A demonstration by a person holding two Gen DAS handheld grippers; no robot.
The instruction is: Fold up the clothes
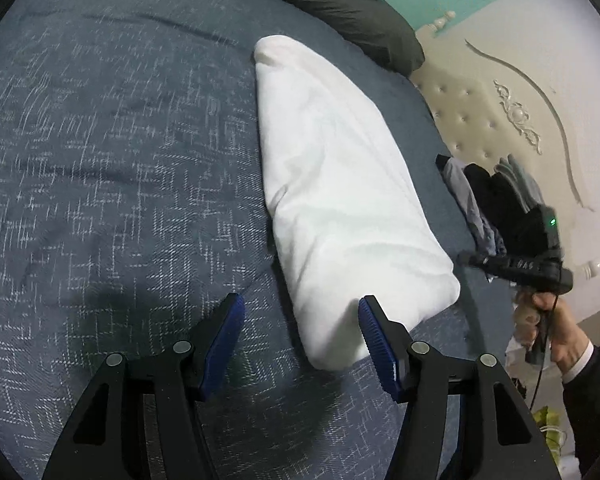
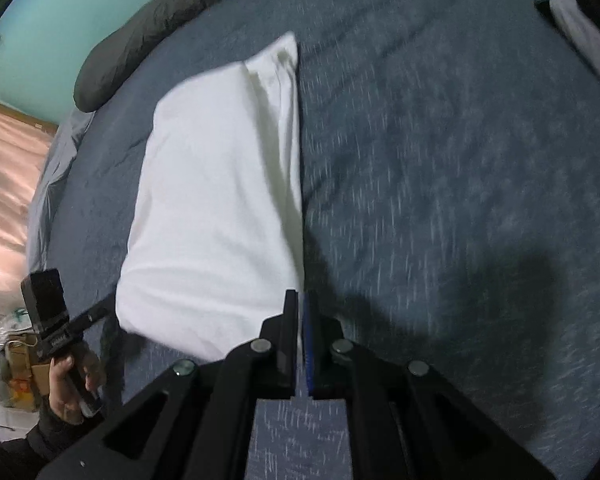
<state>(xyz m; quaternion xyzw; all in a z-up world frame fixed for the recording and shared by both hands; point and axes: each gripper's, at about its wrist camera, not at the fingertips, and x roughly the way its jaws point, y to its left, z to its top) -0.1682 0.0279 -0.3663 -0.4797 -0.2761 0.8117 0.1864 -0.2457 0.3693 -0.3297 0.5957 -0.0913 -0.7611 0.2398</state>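
White garment (image 1: 340, 200) sits folded into a long narrow bundle on the blue bedspread (image 1: 100, 160), probably ready for its last fold. Left gripper (image 1: 302, 342) hangs wide apart at its near end, right gripper (image 2: 302, 320) pinched together, apparently empty.

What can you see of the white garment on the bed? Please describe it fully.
The white garment is soft, plain cloth folded into a long narrow bundle with rounded ends. It lies flat on the dark blue bedspread, below a dark grey pillow. The open left claw straddles its near end. The shut right claw sits at its near corner; whether it pinches cloth is unclear.
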